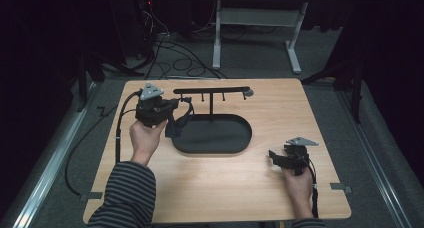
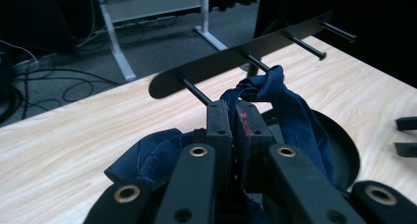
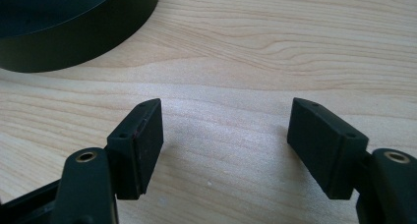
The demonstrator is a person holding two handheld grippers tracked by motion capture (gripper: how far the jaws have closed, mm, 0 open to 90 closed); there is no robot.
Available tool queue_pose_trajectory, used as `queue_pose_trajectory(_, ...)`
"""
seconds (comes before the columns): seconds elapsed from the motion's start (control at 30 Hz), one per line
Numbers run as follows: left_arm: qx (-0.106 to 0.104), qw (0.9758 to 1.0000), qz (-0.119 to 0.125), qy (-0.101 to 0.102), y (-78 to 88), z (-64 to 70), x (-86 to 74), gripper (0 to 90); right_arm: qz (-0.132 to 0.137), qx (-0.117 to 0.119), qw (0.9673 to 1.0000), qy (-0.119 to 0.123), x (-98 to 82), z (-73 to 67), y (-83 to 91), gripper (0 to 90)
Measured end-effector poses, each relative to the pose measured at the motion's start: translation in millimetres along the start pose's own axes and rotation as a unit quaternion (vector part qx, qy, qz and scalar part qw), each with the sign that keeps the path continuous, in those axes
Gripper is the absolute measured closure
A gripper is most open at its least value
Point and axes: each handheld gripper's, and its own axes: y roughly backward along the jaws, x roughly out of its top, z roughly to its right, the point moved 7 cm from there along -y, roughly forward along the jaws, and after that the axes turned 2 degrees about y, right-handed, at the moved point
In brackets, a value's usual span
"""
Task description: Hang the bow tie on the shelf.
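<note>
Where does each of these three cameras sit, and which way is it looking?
High view: above the person's side, looking forward and down on the table; both forearms, hands and grippers show.
Left gripper view: on the left gripper, looking along shut jaws holding blue cloth toward the peg rack.
Right gripper view: on the right gripper, looking down past open jaws at bare wood.
Shared: the black tray appears in all three.

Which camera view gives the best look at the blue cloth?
The left gripper view: the blue cloth is near and sharp there, pinched between the left gripper fingers, just before the rack's pegs. In the high view the cloth is a small dark shape hanging at the tray's edge.
</note>
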Motion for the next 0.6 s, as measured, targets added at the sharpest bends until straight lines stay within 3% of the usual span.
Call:
queue_pose_trajectory(0.17, 0.024, 0.9995, -0.007, -0.017, -6.8, -2.6, 3.9, 85.4, 0.000, 0.001, 1.0000, -0.001, 0.0, 0.3, 0.1, 31.1)
queue_pose_trajectory(0.6, 0.048, 0.9988, -0.007, -0.003, -20.1, -17.1, 5.3, 84.8, 0.001, 0.002, 1.0000, -0.002, 0.0, 0.5, 0.1, 31.0)
